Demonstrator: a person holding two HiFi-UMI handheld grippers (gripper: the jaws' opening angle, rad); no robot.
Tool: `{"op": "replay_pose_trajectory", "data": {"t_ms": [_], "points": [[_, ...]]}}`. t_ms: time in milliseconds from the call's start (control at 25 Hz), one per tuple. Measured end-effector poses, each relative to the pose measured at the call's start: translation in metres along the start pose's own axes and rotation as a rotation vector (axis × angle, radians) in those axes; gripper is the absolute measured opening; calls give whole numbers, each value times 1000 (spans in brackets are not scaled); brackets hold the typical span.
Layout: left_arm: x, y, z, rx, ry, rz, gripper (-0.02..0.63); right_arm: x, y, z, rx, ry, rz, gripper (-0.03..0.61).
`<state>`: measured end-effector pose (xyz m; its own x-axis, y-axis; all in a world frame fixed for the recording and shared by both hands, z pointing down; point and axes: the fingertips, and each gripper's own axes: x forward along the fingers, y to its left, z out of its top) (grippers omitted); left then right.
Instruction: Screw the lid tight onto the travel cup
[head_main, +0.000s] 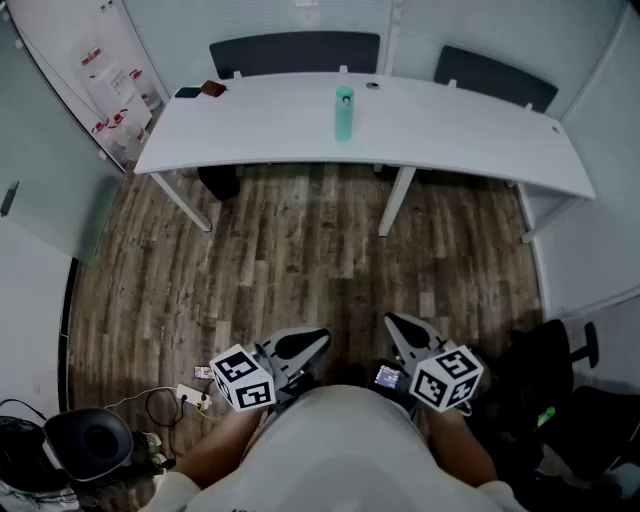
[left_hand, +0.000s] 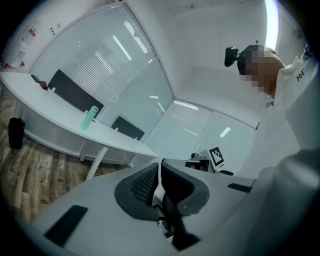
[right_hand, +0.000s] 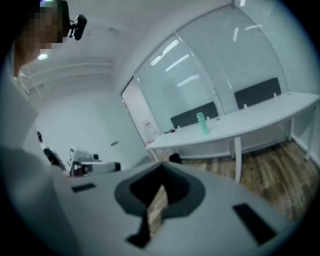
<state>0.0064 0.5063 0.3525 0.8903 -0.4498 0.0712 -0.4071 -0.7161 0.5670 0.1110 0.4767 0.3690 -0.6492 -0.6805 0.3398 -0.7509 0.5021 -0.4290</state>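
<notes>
Right at the near edge, the person is holding both grippers just in front of the body, well apart from the table. The left gripper (head_main: 303, 346) (left_hand: 160, 169) is pointing roughly level, and the left gripper view is showing its two dark jaws pressed together with nothing between them. The right gripper (head_main: 404, 333) (right_hand: 161, 172) is tilting a little downward. Its jaws are likewise meeting at the tips, closed on nothing, and only wooden planks are showing through the slit lower down. The left marker cube (head_main: 243, 378) and the right marker cube (head_main: 447, 377) are sitting just ahead of the person's forearms.

Beyond them, a wood-plank floor (head_main: 300, 260) is stretching toward the table. At the near left a black round object (head_main: 88, 438) is lying beside loose cables and a white power strip (head_main: 190, 396). At the near right a black office chair (head_main: 555, 365) is standing.

Farther off, a long white table (head_main: 450, 135) is spanning the room. The travel cup (head_main: 344, 113) (left_hand: 90, 118) (right_hand: 202, 123), pale green, is standing upright near the middle of the tabletop, alone and touched by neither gripper. Two small dark items (head_main: 200, 90) are lying at the table's far left corner. Along the far side, two dark panels (head_main: 295, 52) are standing in front of glass walls.
</notes>
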Motion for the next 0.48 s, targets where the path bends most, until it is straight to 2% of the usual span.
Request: {"op": "replay_pose_trajectory", "data": {"t_ms": [360, 480], "points": [[5, -1, -5, -4, 7, 3, 40, -4, -8, -2, -1, 0, -11, 21], [8, 0, -4, -3, 0, 14, 39, -6, -10, -2, 32, -4, 13, 21]]}}
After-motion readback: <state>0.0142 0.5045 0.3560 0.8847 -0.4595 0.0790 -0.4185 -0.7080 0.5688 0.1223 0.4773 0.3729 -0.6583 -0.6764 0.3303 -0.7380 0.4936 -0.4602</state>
